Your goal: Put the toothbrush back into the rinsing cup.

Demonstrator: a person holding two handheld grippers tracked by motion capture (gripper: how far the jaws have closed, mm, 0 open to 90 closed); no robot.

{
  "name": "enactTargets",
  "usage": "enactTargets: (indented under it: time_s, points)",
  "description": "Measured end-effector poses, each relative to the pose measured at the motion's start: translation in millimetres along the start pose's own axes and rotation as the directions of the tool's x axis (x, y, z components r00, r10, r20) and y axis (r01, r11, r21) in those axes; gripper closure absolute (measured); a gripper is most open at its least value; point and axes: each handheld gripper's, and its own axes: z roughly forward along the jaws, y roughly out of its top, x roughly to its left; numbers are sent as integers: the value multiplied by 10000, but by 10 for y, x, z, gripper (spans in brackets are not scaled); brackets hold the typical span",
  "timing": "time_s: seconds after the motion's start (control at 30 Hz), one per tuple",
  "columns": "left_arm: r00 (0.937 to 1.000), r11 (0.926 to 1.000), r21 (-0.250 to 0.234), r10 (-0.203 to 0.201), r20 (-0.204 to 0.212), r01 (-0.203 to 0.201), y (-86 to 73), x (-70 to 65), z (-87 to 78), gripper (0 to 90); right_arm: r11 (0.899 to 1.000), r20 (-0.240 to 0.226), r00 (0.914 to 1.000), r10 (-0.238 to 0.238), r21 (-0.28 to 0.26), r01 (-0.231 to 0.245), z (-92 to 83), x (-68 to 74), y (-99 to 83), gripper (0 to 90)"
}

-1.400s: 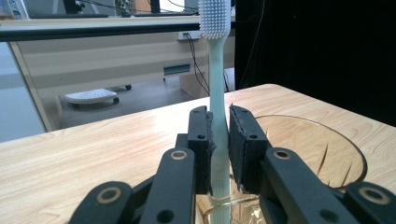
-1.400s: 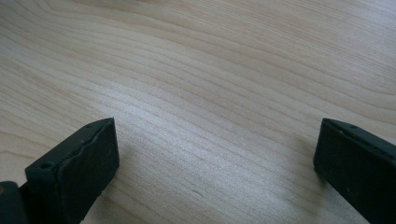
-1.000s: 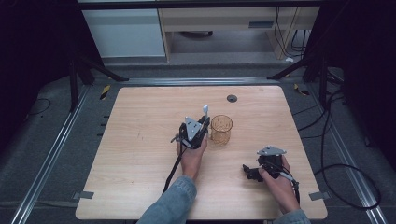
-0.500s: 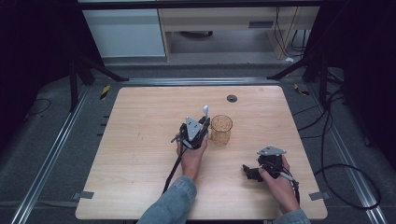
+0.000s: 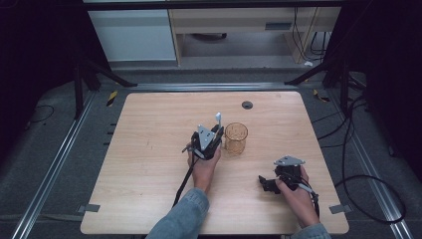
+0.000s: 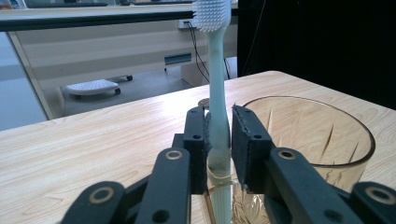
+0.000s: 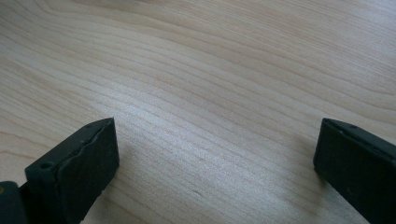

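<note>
Gripping a toothbrush [image 6: 218, 116] by its lower handle, the left gripper [image 6: 218, 135] holds it upright, bristle head at the top, just beside a glass cup [image 6: 322, 135] on the table [image 6: 84, 140]. Its fingers [image 6: 195, 140] have just been easing apart a little, with the handle between them and the pads seemingly in contact. That slackening is the main risk: a loosened grip could let the brush slip down or tip sideways before it is over the cup. From above, the brush [image 5: 218, 118] stands left of the cup [image 5: 235, 138], so a sideways move could knock the handle against the rim and tip or push the glass. The right gripper [image 5: 268, 183] rests well apart near the table's front edge, its fingers [image 7: 79, 163] spread wide over bare wood, too far off to steady the cup.
</note>
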Motion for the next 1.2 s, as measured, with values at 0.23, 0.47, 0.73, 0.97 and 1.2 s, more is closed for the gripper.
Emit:
enactTargets:
  time_s: [0.23,0.47,0.73,0.97,1.2]
  points:
    - [10000,10000,-20,-63,-33,63,1,6,-2,717,10000,1,10000,6,1,-6,0,0,0,4]
    - [9999,9999,80,-145,-54,145,-5,23,3,675,10000,2,10000,10,1,-10,0,1,0,4]
    - [10000,9999,55,-90,-9,90,12,18,-11,645,10000,4,10000,1,3,-1,0,0,0,4]
    - [10000,9999,103,-21,14,20,14,16,-18,623,10000,2,10000,5,2,-5,0,1,0,5]
    - [10000,9998,211,19,28,-20,19,10,-22,584,10000,1,10000,4,5,-4,0,1,0,4]
